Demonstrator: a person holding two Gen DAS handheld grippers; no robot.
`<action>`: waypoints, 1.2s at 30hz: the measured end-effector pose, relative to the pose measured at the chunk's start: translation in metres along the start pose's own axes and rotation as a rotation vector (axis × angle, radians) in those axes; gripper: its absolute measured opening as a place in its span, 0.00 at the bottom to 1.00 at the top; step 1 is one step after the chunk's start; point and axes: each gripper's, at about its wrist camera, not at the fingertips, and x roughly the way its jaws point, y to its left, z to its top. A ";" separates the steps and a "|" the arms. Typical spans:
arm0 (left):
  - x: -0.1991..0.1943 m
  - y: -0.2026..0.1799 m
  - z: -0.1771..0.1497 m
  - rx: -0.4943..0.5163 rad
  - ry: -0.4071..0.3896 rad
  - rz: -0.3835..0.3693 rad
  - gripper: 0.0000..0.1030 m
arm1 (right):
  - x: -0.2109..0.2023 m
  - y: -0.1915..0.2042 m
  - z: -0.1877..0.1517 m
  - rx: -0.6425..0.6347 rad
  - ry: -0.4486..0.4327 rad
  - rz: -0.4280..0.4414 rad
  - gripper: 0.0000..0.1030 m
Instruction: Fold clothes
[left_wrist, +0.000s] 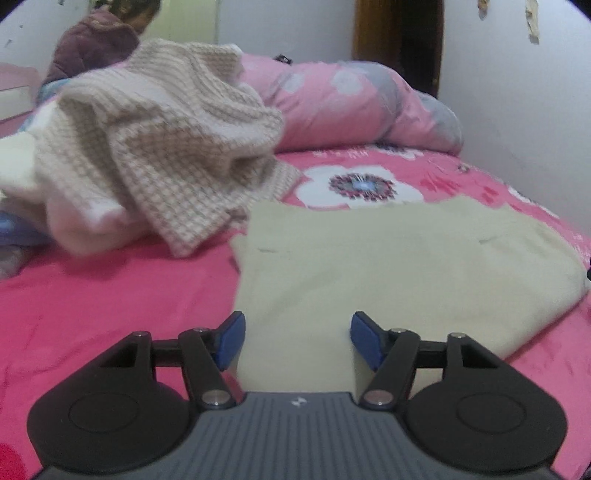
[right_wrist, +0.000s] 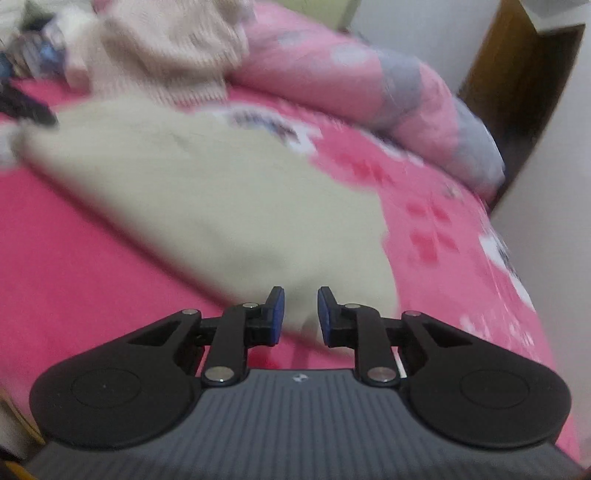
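A cream garment (left_wrist: 388, 266) lies folded flat on the pink bed sheet (left_wrist: 110, 302). My left gripper (left_wrist: 298, 321) hovers over its near edge, blue pads wide apart and nothing between them. In the right wrist view the same cream garment (right_wrist: 207, 192) stretches away to the left, blurred. My right gripper (right_wrist: 300, 295) is above its near corner with the pads close together; a narrow gap still shows between them and no cloth looks pinched. A beige checked knit garment (left_wrist: 159, 140) lies heaped at the back left.
A rolled pink floral quilt (left_wrist: 362, 107) lies along the back of the bed by the white wall (left_wrist: 524, 110). A person in a dark purple jacket (left_wrist: 96, 40) sits at the far left. More clothes are piled behind the knit. A dark object (right_wrist: 26, 107) pokes in at the left.
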 end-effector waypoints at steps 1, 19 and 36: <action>-0.002 0.000 0.002 -0.003 -0.014 -0.011 0.63 | 0.001 0.008 0.010 0.015 -0.042 0.048 0.17; 0.010 -0.006 0.039 0.032 -0.121 -0.030 0.61 | 0.041 -0.044 0.028 0.465 -0.108 0.111 0.06; 0.101 -0.011 0.079 0.067 0.037 -0.003 0.58 | 0.128 -0.063 0.079 0.283 0.049 0.022 0.08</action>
